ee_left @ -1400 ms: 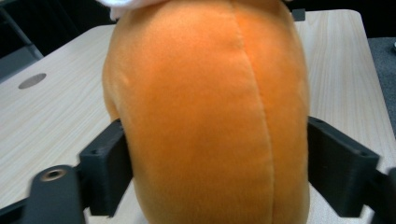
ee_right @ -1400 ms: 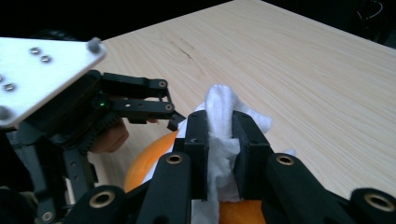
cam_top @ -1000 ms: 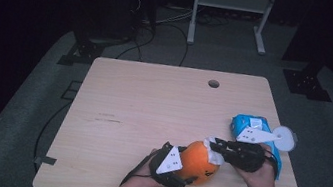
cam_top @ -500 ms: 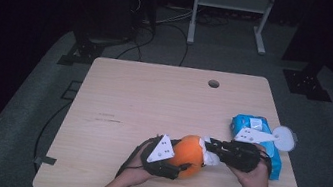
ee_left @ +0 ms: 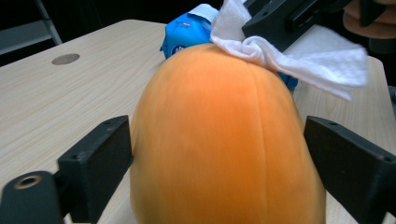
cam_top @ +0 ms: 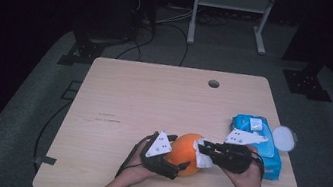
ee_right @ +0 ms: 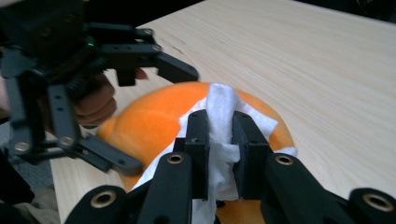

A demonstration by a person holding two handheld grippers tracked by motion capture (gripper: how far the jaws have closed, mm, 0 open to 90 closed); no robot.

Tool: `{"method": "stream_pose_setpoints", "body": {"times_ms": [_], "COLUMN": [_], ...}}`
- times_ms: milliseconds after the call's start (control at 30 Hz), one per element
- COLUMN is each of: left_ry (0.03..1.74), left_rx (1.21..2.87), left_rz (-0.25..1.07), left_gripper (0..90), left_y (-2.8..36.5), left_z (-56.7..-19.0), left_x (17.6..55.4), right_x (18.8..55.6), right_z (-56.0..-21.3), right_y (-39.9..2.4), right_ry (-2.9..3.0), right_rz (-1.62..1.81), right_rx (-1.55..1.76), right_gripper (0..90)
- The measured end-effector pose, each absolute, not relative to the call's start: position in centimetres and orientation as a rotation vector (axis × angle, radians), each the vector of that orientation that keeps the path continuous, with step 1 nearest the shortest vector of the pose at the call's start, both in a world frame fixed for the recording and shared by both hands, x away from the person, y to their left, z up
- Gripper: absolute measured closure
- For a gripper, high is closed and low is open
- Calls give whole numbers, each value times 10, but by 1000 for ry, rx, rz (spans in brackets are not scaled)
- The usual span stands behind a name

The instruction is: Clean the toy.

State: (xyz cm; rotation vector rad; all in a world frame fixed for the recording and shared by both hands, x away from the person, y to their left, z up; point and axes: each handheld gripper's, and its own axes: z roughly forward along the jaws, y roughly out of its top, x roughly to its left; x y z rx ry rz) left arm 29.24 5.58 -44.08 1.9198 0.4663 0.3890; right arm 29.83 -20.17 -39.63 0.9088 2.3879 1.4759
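A large orange fruit (cam_top: 189, 147) lies near the table's front edge, and looms close in the left gripper view (ee_left: 219, 140). My left gripper (cam_top: 179, 152) reaches it from the left. Its jaws have just been opening and stand wide on either side of the fruit, hard by its flanks (ee_left: 217, 154). My right gripper (cam_top: 207, 151) comes in from the right, shut on a crumpled white wipe (ee_right: 219, 112). The wipe (ee_left: 299, 56) is pressed onto the fruit's top (ee_right: 154, 116).
A blue pack of wipes (cam_top: 255, 134) lies at the right of the wooden table (cam_top: 154, 96), its white round lid (cam_top: 283, 139) flipped open. A small hole (cam_top: 213, 84) sits near the far edge. Stands and cables occupy the dark floor behind.
The fruit has shifted a little to the left. My left gripper has moved slightly away from the front edge along the fruit's left side. The right gripper with the wipe has stayed on the fruit.
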Motion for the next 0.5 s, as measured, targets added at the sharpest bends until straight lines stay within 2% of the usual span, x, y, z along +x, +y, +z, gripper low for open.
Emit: {"method": "stream_pose_setpoints", "body": {"times_ms": [133,233,267,300,500], "left_ry": [473,467,460,453,407], "left_rx": [1925,1938,1945,1943,1992], "left_rz": [362,382,393,398,452], "left_gripper": [86,192,192,244,305], "left_y": [53,51,52,51,55], "left_z": [-445,-444,-441,-438,-422], "left_x": [293,290,289,287,283], "right_x": [300,296,296,290,283], "right_z": [-398,-395,-395,-389,-383], "right_y": [-206,-202,-202,-196,-183], "right_ry": [2388,2384,2384,2382,2385], "right_rz": [1485,1509,1509,1544,1499], "right_rx": [927,937,937,894,796], "right_gripper": [771,771,771,771,770]}}
